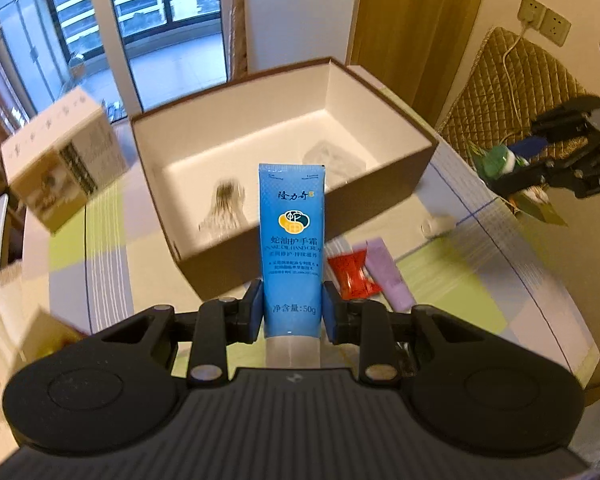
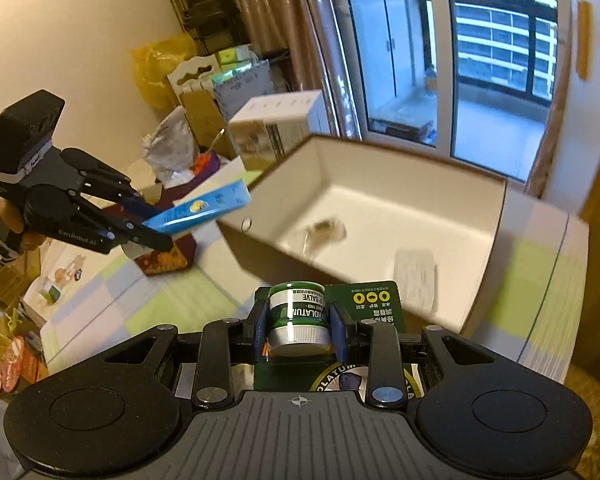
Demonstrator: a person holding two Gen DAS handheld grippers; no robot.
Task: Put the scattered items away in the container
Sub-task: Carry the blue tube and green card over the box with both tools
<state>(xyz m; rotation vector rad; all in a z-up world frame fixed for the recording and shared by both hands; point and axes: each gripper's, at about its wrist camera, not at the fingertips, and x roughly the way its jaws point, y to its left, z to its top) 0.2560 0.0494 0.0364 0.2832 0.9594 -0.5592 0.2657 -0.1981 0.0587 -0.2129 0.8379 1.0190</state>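
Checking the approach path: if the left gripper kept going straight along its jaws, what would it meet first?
Probably the open box: the left gripper, gripping the blue hand cream tube, points at its near wall or white interior. Depth is unclear.

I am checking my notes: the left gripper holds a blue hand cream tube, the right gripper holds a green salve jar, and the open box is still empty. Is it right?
Not quite. In both wrist views the open box already holds two small packets. The left gripper does hold the blue hand cream tube, and the right gripper the green salve jar.
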